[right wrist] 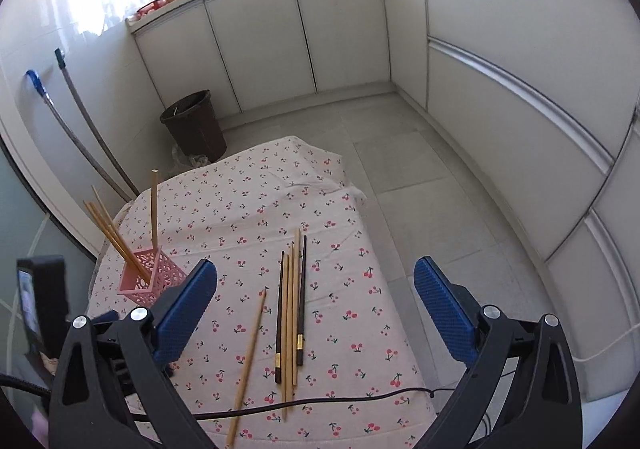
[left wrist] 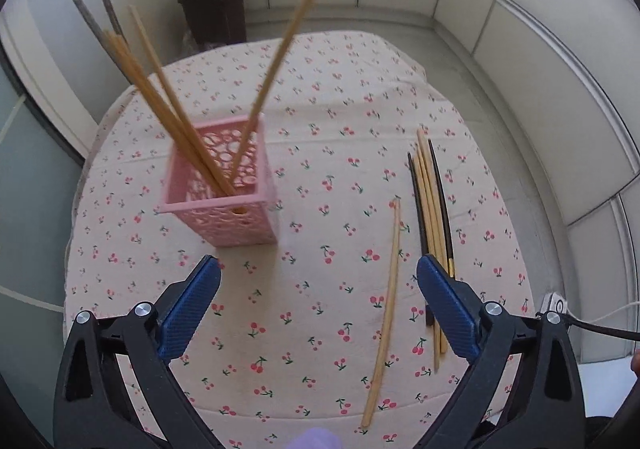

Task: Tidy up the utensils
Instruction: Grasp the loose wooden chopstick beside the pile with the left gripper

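Both tongs – left [left wrist: 318, 281] & right [right wrist: 316, 285] – gaped empty; loose chopsticks [right wrist: 290, 309] lay right of holder [left wrist: 224, 193], awaiting pickup.

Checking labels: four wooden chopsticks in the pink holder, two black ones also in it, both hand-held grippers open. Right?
Not quite. The two black chopsticks lie on the cloth with the loose wooden ones, not in the pink holder; the right wrist view shows it. The rest holds.
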`<state>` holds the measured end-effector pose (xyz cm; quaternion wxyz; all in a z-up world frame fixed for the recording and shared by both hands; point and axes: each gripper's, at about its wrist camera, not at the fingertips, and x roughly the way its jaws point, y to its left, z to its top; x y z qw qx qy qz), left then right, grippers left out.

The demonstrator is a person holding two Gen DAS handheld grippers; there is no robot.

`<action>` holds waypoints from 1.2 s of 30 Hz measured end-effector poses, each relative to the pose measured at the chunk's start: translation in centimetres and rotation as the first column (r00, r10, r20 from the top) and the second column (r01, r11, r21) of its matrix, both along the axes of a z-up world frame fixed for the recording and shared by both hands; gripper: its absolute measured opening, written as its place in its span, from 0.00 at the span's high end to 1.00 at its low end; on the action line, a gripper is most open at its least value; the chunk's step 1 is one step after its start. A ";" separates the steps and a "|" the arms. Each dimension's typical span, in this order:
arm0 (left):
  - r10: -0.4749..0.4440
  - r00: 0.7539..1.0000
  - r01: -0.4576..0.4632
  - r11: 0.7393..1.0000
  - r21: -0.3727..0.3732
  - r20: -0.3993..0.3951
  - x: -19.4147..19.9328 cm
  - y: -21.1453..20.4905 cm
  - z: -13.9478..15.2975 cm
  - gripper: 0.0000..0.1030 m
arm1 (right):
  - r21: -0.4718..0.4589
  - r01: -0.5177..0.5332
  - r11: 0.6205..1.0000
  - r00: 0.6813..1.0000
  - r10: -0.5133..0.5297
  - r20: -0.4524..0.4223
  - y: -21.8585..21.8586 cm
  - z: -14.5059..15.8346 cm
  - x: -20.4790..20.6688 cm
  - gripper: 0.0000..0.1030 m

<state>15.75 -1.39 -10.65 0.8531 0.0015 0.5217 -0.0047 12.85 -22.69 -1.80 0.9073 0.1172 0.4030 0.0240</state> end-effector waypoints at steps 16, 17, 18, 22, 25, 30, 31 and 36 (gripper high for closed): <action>-0.001 0.981 0.001 1.000 -0.003 -0.195 7.9 -4.6 -8.7 0.26 | 0.141 0.056 0.988 0.975 -0.024 -0.222 -4.1 -4.3 4.6 0.07; 0.000 0.978 -0.003 1.000 -0.014 -0.207 8.3 -4.6 -9.1 0.27 | 0.167 0.074 0.983 0.972 -0.033 -0.234 -4.7 -4.5 4.7 0.07; 0.004 0.974 -0.010 1.000 -0.025 -0.227 8.7 -4.5 -9.5 0.32 | 0.188 0.086 0.978 0.969 -0.038 -0.246 -5.2 -4.7 4.9 0.07; -0.023 0.969 0.027 1.000 0.013 -0.245 9.0 -5.2 -9.7 0.44 | 0.257 0.128 0.958 0.956 -0.050 -0.289 -6.7 -5.6 5.7 0.07; -0.052 0.961 0.060 0.998 0.025 -0.271 8.5 -6.0 -9.4 0.66 | 0.238 0.150 0.960 0.950 -0.073 -0.304 -7.0 -6.3 6.4 0.07; -0.094 0.967 0.107 0.993 0.044 -0.237 6.3 -7.0 -9.2 0.95 | 0.194 0.156 0.969 0.936 -0.082 -0.343 -6.5 -7.8 7.4 0.07; -0.098 0.969 0.109 0.993 0.039 -0.225 6.1 -7.1 -9.4 0.95 | 0.192 0.153 0.969 0.935 -0.079 -0.345 -6.4 -8.0 7.5 0.07; -0.111 0.980 0.113 0.994 0.001 -0.167 3.6 -5.8 -9.1 0.95 | 0.230 0.101 0.968 0.943 -0.020 -0.331 -4.5 -9.8 9.8 0.07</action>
